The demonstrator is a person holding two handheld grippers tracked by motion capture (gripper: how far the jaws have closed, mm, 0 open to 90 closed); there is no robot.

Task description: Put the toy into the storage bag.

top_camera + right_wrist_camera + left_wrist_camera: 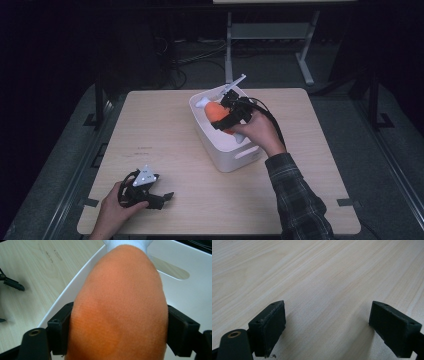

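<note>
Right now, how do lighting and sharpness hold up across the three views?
High view: table lit, surroundings near black. Left gripper view: wood grain crisp, soft shadows beside the pads. Right gripper view: orange plush close and slightly soft; white bin bright, not blown out.

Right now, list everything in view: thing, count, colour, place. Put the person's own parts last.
table: one, light wood, centre of the high view.
bin: one, white, right of the table's middle.
plush toy: one, orange with a white end, over the bin, clamped between the right gripper's fingers.
desk frame: one, grey, on the floor beyond the table.
left gripper: one, black, open, low over bare tabletop near the front left.
right gripper: one, black, shut on the plush toy.
hands: two; left hand front left, right hand at the bin, in a plaid sleeve.
</note>
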